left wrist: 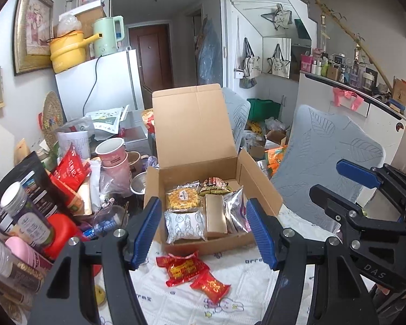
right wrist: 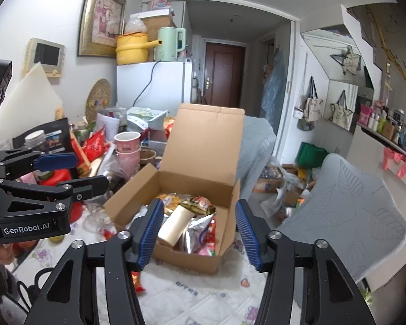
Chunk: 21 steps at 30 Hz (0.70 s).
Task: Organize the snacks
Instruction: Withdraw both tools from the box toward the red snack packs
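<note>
Both grippers, left (left wrist: 204, 233) and right (right wrist: 197, 233), gape empty; cardboard box (left wrist: 259, 187) holds snack packets (left wrist: 184, 226)

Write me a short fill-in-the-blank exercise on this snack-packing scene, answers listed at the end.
1. The cardboard box has its lid standing ____.
2. The two red snack packets lie on the tablecloth, ____ the box.
3. The jaws of the left gripper are ____ and hold nothing.
4. On top of the white fridge, beside the green kettle, sits a ____ pot.

Missing words: open; outside; open; yellow
</note>
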Each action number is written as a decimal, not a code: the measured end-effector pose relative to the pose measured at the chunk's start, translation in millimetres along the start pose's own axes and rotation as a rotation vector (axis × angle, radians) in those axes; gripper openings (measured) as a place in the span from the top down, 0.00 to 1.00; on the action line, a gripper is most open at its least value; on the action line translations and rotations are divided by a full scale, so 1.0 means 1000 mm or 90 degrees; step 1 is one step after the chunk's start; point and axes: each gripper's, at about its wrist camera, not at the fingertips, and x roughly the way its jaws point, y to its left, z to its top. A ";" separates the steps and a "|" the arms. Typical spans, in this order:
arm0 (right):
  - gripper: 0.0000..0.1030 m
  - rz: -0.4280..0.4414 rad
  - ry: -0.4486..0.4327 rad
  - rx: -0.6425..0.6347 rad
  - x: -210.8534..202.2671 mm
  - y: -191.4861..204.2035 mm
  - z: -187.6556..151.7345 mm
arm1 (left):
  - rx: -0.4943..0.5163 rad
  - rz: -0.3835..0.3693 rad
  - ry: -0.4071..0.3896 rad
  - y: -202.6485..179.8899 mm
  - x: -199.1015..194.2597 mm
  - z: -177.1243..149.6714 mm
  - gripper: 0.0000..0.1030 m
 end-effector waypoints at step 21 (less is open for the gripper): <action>0.43 0.038 0.014 -0.013 -0.062 0.040 -0.067 | 0.002 -0.024 0.010 -0.007 -0.054 -0.083 0.28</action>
